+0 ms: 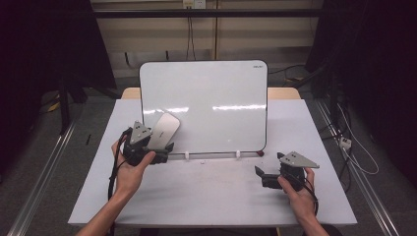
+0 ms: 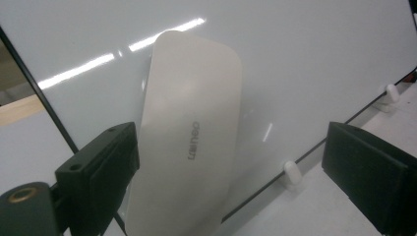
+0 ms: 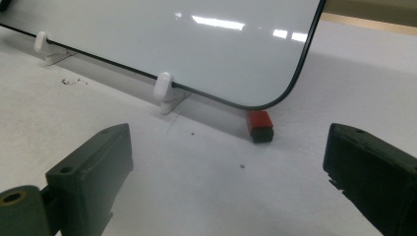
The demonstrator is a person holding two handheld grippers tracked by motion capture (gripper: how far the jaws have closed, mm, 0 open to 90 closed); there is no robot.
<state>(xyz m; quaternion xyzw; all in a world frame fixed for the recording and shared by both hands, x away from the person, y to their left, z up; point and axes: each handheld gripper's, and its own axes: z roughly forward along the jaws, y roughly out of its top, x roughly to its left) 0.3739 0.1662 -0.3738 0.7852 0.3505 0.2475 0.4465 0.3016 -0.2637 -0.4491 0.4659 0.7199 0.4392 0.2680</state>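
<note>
eraser [image 2: 189, 147]: flat on the whiteboard [image 1: 216, 93], in the lower left of the high view, just ahead of my left gripper [image 1: 158, 147]
long axis: slanted, running up and to the right
left gripper: jaws wide open, left jaw beside the eraser, no grip
right gripper [image 1: 260, 176]: open, empty, low on the tabletop [image 1: 211, 196], well apart
nearer hand: left
room: bare board to the right; black edge near on the left

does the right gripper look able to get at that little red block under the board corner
Probably yes. The right gripper has its jaws open and faces the red block across bare table, nothing between. The whiteboard edge sits just above the block, so the approach should stay low.
</note>
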